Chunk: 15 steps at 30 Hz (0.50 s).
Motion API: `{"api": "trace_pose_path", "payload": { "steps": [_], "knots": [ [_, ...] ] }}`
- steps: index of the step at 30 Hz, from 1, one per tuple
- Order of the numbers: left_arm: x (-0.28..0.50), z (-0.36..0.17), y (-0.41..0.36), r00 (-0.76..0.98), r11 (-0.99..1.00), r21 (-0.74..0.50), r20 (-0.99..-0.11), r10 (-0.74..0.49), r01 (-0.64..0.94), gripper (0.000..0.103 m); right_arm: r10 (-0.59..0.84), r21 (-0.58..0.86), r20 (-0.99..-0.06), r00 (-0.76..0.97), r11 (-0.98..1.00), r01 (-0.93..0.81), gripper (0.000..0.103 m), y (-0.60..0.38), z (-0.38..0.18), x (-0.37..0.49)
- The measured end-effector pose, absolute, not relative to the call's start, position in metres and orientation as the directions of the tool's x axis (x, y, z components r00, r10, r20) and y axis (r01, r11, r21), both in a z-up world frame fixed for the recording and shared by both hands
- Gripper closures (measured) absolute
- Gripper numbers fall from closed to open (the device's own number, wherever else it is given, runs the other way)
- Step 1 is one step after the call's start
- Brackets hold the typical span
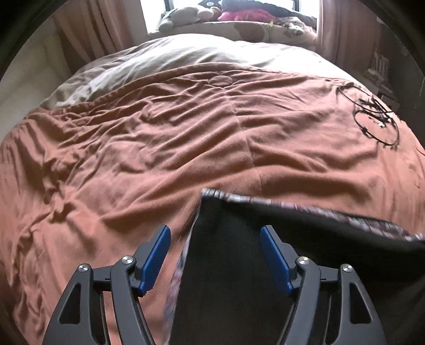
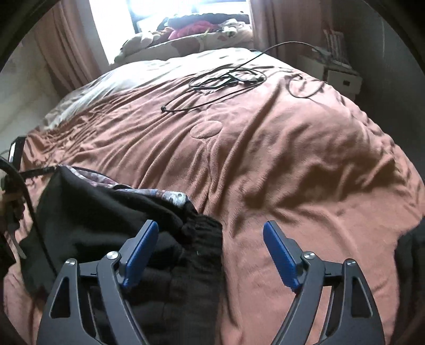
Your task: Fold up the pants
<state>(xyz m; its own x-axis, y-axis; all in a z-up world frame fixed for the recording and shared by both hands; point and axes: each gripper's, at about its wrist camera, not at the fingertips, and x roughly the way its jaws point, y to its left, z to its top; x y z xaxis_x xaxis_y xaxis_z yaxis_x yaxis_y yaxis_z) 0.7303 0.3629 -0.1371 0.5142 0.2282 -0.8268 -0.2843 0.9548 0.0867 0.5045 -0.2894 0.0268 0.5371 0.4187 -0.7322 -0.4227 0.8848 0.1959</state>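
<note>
Black pants lie folded on the brown bedspread, near its front edge. Left gripper and right gripper hover over them, jaws spread, empty. Release looks done; next, regrasp an edge for another fold.

Daylight pours in from the window at the far end, blown out to white glare in both views. The brown bedspread shows soft crease shadows. Fisheye bending curves the edges into dark vignette corners. The black pants look motion-blurred along their patterned edge.
</note>
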Motion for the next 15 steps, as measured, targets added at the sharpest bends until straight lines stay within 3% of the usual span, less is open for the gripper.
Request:
{"api": "trace_pose_path", "payload": {
  "steps": [15],
  "knots": [
    [0.587,-0.08,0.369,0.542,0.954,0.034,-0.816,0.199,-0.299,0.031,0.523,0.323,-0.71,0.471,0.837,-0.442,0.023,-0.343,0.054,0.42]
  ]
}}
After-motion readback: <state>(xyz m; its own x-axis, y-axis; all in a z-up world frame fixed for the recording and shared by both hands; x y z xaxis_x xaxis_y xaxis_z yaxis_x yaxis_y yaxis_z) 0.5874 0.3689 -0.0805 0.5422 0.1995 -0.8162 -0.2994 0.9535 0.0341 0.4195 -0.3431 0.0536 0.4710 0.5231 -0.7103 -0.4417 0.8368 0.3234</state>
